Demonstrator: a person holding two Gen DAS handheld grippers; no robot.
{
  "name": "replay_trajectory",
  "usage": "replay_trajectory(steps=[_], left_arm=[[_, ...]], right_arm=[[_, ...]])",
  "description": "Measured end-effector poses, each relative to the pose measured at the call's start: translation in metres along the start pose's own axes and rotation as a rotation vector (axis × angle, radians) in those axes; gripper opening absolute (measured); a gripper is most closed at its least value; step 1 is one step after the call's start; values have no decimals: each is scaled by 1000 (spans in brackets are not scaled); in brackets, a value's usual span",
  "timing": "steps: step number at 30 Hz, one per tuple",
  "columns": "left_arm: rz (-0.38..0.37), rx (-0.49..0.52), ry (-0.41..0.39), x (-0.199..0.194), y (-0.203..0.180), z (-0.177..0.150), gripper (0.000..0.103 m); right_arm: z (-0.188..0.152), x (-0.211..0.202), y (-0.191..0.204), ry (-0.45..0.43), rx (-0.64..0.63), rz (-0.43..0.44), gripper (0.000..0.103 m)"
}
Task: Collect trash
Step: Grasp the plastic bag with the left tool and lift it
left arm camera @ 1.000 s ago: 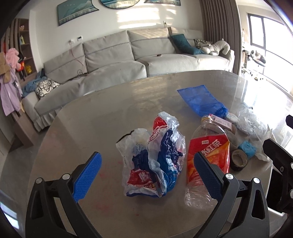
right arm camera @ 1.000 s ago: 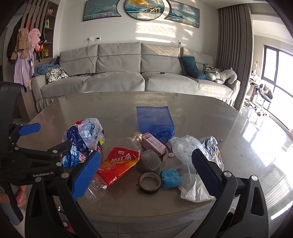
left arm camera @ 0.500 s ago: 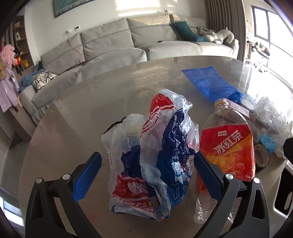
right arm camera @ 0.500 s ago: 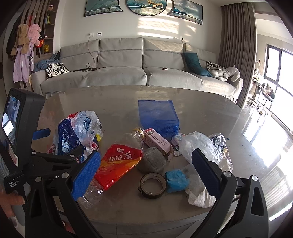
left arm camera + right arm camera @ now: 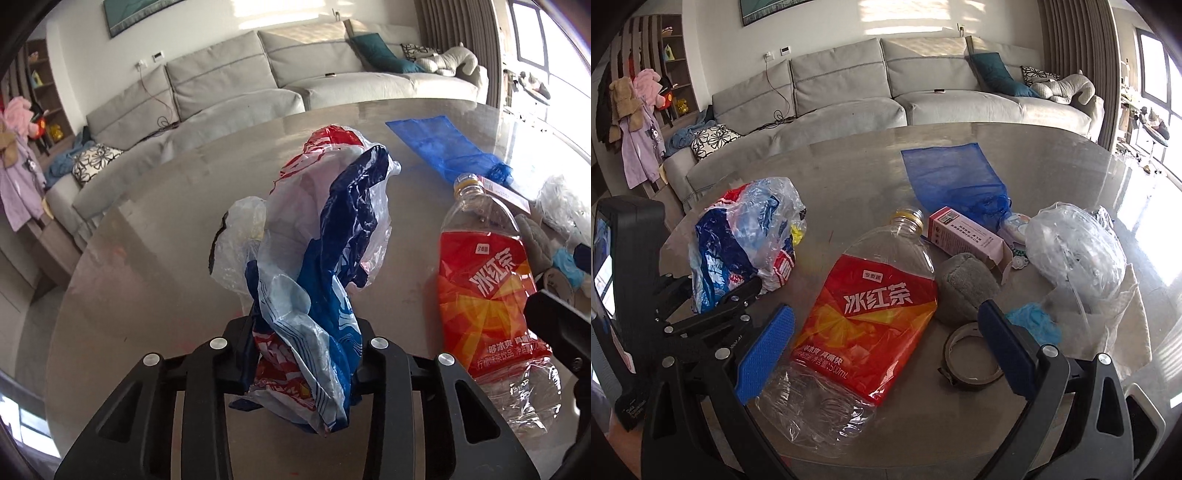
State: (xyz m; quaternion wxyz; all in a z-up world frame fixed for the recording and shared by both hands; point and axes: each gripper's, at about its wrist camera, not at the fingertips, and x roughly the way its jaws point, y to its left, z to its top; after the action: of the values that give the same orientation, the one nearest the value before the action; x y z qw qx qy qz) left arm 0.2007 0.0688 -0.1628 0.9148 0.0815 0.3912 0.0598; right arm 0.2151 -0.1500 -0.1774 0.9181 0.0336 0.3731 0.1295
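A: Which step is judged to be in hand?

B: On the table [image 5: 849,166], the crumpled plastic bag [image 5: 325,258] is clamped by the left gripper [image 5: 303,354]; a lift is called for next.

A: And the rest?

B: The crushed bottle [image 5: 864,317] is framed by the right gripper [image 5: 882,350], whose jaws are spread wide and hold nothing.
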Motion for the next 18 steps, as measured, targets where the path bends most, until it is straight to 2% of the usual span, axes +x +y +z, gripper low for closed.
replay_trajectory(steps=[5, 8, 11, 13, 17, 18], left_arm=[[11, -37, -38, -12, 17, -2, 34], [-3, -52, -26, -11, 21, -1, 34], [-12, -53, -25, -10, 25, -2, 34], [-13, -48, -27, -8, 25, -1, 34], [-18, -33, -28, -8, 26, 0, 34], [-19, -29, -29, -9, 26, 0, 34]], right_arm=[[-13, 3, 5, 46, 31, 26, 99], [-22, -1, 1, 65, 81, 63, 99], [-28, -1, -12, 106, 182, 124, 99], [-26, 4, -20, 149, 244, 180, 99], [-15, 7, -18, 162, 248, 193, 97], [-12, 8, -17, 169, 245, 198, 94]])
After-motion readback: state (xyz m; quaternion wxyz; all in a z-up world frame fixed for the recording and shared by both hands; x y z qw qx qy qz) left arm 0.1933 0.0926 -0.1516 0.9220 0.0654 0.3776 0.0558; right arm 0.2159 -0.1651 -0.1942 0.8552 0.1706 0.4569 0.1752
